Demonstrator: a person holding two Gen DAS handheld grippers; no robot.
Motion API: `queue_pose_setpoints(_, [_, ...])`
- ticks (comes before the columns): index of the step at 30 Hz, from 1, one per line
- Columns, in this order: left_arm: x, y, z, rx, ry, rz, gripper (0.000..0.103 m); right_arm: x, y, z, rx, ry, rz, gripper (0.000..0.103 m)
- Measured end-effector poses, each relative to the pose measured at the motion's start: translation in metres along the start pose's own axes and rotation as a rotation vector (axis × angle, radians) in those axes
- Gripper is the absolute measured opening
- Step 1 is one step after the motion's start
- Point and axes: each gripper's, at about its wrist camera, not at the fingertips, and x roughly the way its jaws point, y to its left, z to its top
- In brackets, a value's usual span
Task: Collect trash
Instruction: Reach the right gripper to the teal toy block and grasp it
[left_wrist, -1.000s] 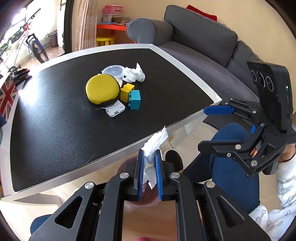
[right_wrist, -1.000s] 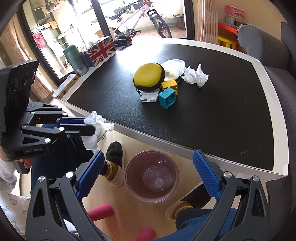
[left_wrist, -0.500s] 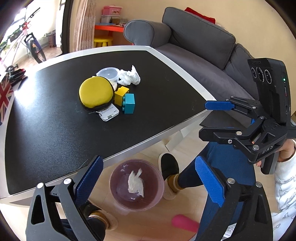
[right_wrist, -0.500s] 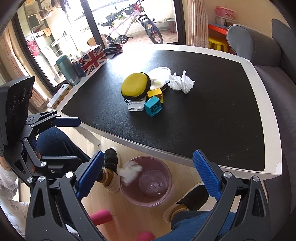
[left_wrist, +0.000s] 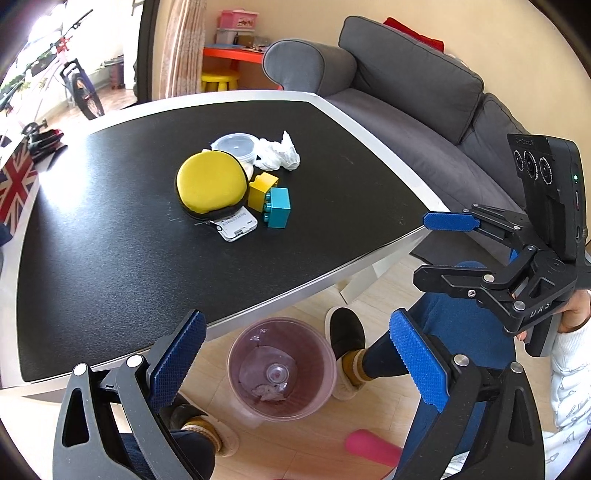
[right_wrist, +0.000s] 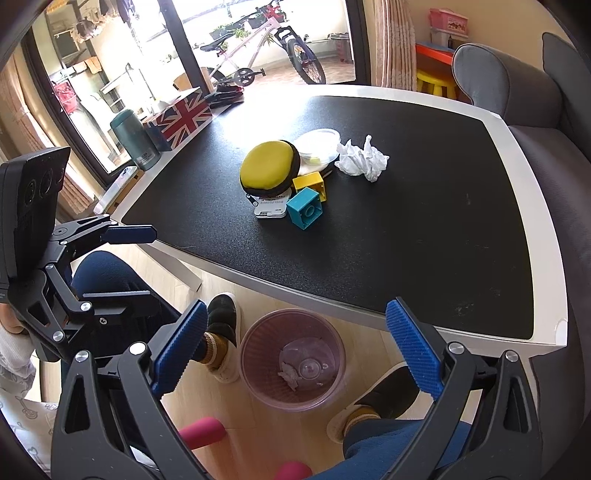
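A pink translucent bin (left_wrist: 232, 369) (right_wrist: 246, 354) stands on the floor below the table's near edge, between a person's feet. A crumpled tissue (left_wrist: 271, 391) (right_wrist: 290, 373) lies at its bottom. My left gripper (left_wrist: 295, 332) (right_wrist: 149, 264) hangs above the bin, open and holding nothing. Just to its right, my right gripper (right_wrist: 295, 314) (left_wrist: 421, 247) is also open with nothing in it. Another crumpled white tissue (left_wrist: 277, 155) (right_wrist: 364, 160) lies on the black table (left_wrist: 110, 258) (right_wrist: 406, 240), beside a clear lidded tub (left_wrist: 236, 146).
On the table sit a yellow round case (left_wrist: 210, 188), a yellow brick (left_wrist: 262, 192), a teal brick (left_wrist: 279, 206) and a white card (left_wrist: 236, 225). A grey sofa (left_wrist: 406, 96) runs along the right. A flag-patterned box (right_wrist: 181, 118) and a green flask (right_wrist: 135, 138) stand at the far left.
My left gripper opened and let go of the tissue, which fell into the bin and now lies at its bottom. The right gripper stayed open.
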Motion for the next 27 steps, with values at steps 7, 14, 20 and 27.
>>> queue_pose_setpoints(7, [-0.004,0.006,0.002,-0.004,-0.015,0.013,0.096,0.005,0.0,0.004,-0.011,0.003,0.008,0.096])
queue_pose_setpoints(14, [-0.007,0.017,0.007,-0.018,-0.027,0.026,0.096,0.013,0.002,0.018,-0.04,0.002,0.015,0.096])
queue_pose_setpoints(20, [-0.014,0.024,0.013,-0.022,-0.047,0.03,0.096,0.027,0.005,0.037,-0.089,0.003,0.024,0.096])
queue_pose_setpoints(27, [-0.018,0.033,0.014,-0.033,-0.056,0.031,0.096,0.055,0.006,0.059,-0.141,0.042,0.033,0.096])
